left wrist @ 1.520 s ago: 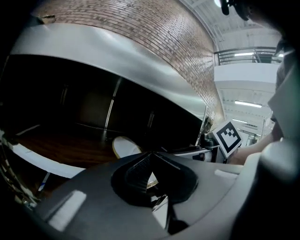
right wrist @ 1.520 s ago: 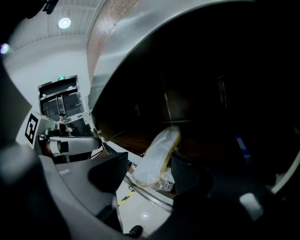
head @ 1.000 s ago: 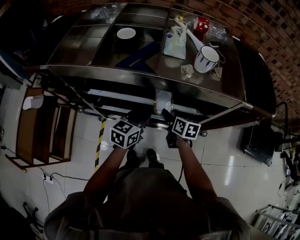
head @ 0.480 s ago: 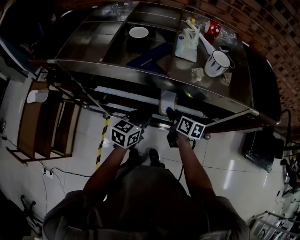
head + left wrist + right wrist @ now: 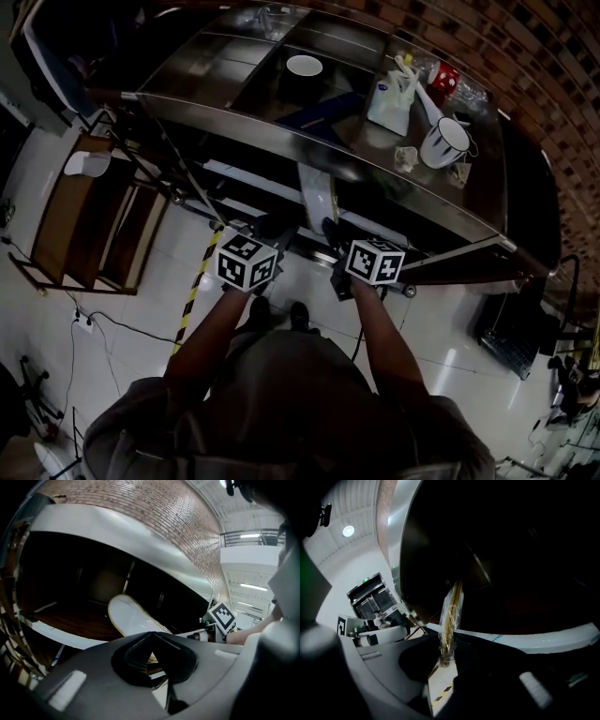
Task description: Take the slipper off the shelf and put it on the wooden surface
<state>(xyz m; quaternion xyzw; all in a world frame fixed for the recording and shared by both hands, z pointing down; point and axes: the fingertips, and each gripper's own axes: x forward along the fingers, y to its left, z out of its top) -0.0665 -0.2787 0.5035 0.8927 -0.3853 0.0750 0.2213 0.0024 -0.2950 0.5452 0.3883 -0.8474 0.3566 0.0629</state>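
Table [image 5: 202,80]: steel, with a dark shelf [image 5: 77,620] beneath.
Slipper [image 5: 317,190]: pale, film-wrapped, poking out of that shelf.
Right gripper [image 5: 447,660]: your jaws have just been closing and now pinch the slipper edge-on.
Left gripper [image 5: 150,636]: your jaws are closed tip to tip, empty, beside the slipper.

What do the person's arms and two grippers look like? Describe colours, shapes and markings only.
The left gripper and right gripper each have a smooth grey moulded body with dark jaws. Each carries a white cube printed with black square markers on its faces. The forearms are bare. A dark grey short-sleeved top covers the shoulders.
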